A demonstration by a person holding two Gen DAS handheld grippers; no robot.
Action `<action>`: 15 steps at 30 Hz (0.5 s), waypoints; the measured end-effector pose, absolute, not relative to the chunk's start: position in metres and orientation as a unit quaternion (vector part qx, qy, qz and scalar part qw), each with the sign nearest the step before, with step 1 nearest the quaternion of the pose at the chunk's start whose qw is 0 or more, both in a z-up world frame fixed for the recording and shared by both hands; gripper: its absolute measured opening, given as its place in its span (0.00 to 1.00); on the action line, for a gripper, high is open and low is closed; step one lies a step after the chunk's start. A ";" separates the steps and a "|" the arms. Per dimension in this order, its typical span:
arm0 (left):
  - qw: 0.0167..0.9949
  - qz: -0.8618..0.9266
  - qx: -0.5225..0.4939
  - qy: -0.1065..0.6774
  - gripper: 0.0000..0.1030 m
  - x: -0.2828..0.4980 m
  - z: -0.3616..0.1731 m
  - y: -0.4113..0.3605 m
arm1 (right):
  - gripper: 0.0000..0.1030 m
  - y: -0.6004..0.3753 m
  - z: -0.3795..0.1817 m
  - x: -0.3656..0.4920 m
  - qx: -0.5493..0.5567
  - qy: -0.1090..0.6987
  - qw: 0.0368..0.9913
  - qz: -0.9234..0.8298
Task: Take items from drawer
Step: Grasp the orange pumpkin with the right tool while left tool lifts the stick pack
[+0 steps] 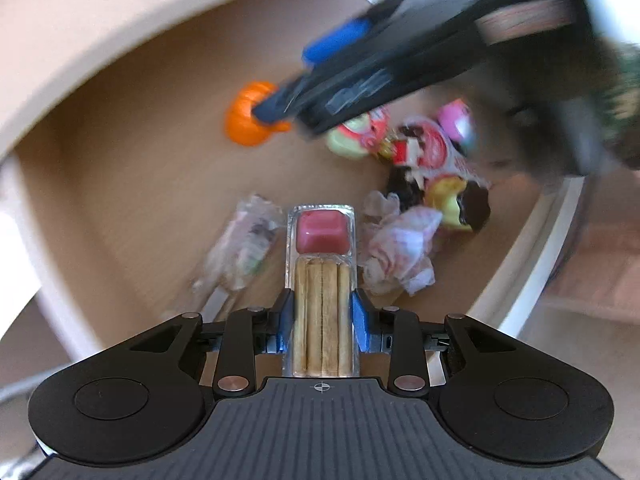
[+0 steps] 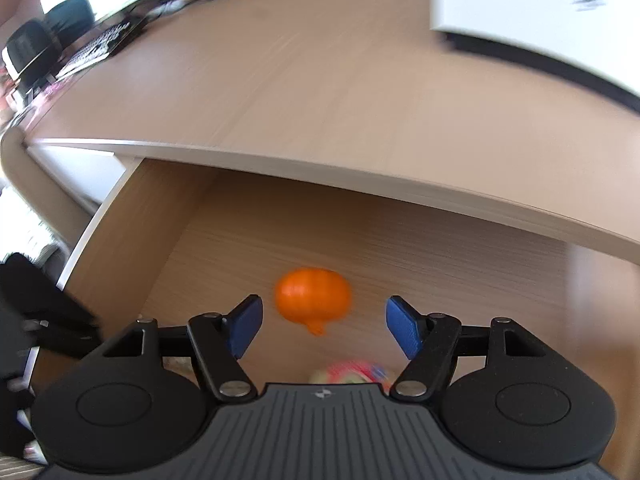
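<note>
Left gripper [image 1: 320, 312] grasps the snack pack [image 1: 320, 264] above the drawer [image 1: 120, 184]; right gripper [image 2: 324, 324] stands released, pumpkin toy [image 2: 313, 298] at twelve o'clock between its fingers; centre it, then clench gently, lifting both clear.

Your bench [image 2: 320, 80]: white box [image 2: 540, 12] at far right corner, keyboard [image 2: 100, 40] and black cups [image 2: 70, 10] along far left edge.
</note>
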State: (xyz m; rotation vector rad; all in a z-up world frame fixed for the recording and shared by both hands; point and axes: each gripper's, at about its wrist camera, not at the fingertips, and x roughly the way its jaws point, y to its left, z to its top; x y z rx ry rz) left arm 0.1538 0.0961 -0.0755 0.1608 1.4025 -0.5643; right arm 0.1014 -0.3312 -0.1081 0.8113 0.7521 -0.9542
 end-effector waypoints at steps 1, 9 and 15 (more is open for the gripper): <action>0.732 -0.249 0.071 0.631 0.33 0.150 -0.070 0.100 | 0.67 -0.338 -0.116 0.109 0.371 0.354 0.744 -0.428; 0.774 -0.205 0.014 0.599 0.33 0.130 -0.058 0.128 | 0.56 -0.346 -0.130 0.144 0.355 0.414 0.712 -0.442; 0.807 -0.223 0.000 0.548 0.33 0.115 -0.017 0.135 | 0.55 -0.296 -0.069 0.110 0.367 0.366 0.704 -0.486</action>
